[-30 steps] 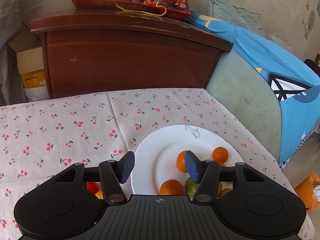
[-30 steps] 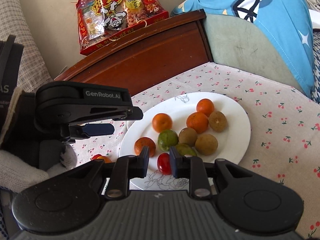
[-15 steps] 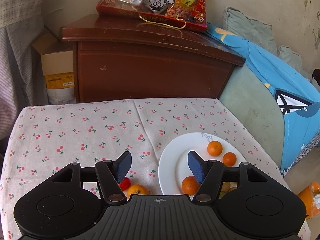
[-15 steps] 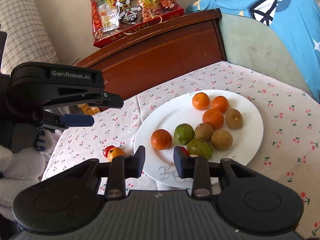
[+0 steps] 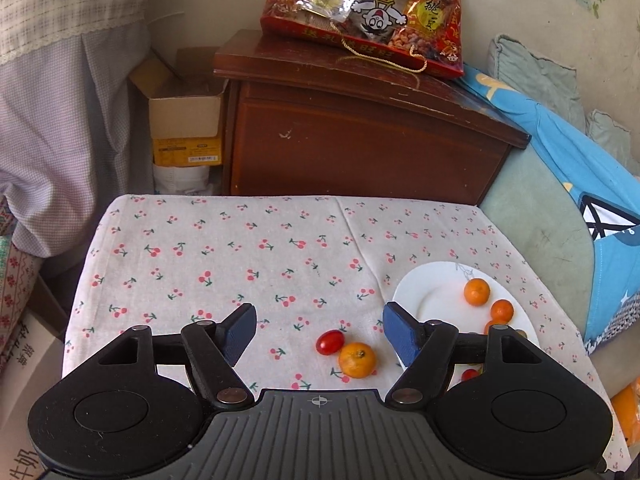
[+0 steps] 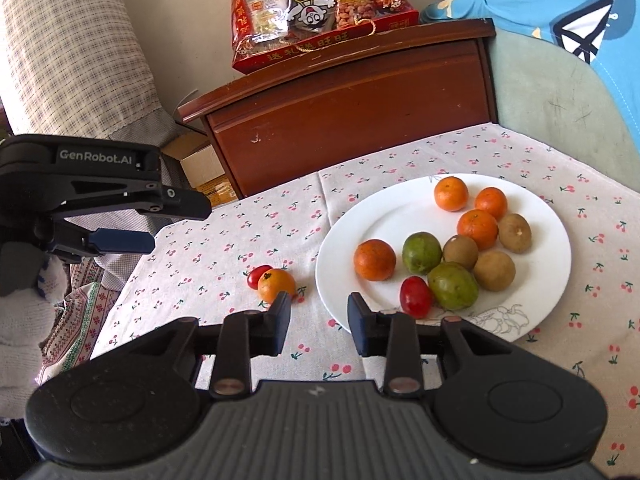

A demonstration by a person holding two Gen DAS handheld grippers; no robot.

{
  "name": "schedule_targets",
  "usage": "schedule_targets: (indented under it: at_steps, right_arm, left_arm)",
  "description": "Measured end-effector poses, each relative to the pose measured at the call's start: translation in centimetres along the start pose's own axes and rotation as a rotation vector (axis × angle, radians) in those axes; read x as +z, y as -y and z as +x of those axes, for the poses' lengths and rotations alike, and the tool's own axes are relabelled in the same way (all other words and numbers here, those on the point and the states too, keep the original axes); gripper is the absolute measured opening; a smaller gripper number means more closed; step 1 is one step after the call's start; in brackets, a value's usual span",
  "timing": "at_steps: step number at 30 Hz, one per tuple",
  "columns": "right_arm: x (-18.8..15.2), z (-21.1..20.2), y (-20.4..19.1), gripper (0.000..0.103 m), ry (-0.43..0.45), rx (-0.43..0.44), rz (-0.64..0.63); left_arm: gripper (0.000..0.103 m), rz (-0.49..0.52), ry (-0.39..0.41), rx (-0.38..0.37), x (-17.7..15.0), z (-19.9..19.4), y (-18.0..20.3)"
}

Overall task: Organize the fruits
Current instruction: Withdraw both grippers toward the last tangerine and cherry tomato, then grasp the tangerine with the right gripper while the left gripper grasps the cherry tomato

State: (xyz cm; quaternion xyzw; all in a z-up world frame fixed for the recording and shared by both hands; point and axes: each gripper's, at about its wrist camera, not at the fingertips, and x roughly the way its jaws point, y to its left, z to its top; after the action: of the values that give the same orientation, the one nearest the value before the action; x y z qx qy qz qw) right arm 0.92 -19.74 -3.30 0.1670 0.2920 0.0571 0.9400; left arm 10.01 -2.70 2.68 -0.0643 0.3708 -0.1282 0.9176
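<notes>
A small orange (image 5: 357, 360) and a little red tomato (image 5: 330, 342) sit on the cherry cloth (image 5: 224, 264), touching each other, just left of the white plate (image 6: 536, 312). On the plate are four more oranges, two green fruits (image 6: 453, 286), three brown fruits (image 6: 494, 270) and one red tomato (image 6: 416, 296) near the front rim. The left gripper (image 5: 319, 333) hangs above the cloth with its blue pads spread wide, holding nothing; the loose orange and tomato show between them. The right gripper (image 6: 319, 329) is spread too and holds nothing, over the plate's near-left rim. Behind the table stands a brown wooden cabinet (image 6: 352, 116) with a red snack bag (image 6: 316, 8) on top.
</notes>
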Motion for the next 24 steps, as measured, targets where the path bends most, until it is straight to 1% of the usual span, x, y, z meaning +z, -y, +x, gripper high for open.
schedule_targets:
  at_steps: [3,6,10,14,19,24]
  right_arm:
    - [-0.2,0.7,-0.5,0.033,-0.014,0.015,-0.016]
    - [-0.3,1.4,-1.0,0.033,-0.029,0.023,-0.028]
    - [-0.4,2.7,-1.8,0.033,-0.043,0.03,-0.057]
    - [-0.3,3.9,-2.5,0.035,-0.05,0.036,-0.087]
    - [0.1,5.3,-3.0,0.036,-0.047,0.023,-0.132]
    - [0.5,6.3,-3.2,0.036,-0.053,0.01,-0.141]
  left_arm:
    - [0.071,-0.004,-0.011,0.021,-0.4,0.3,-0.6]
    - [0.071,-0.018,-0.027,0.062,-0.7,0.9,-1.4]
    - [0.071,-0.061,-0.054,0.075,-1.1,1.6,-2.6]
    - [0.071,-0.066,-0.053,0.09,-1.3,1.8,-3.2]
    - [0.071,-0.073,-0.058,0.082,-1.4,2.0,-3.6]
    - [0.071,-0.095,-0.067,0.075,-1.3,2.4,-3.9]
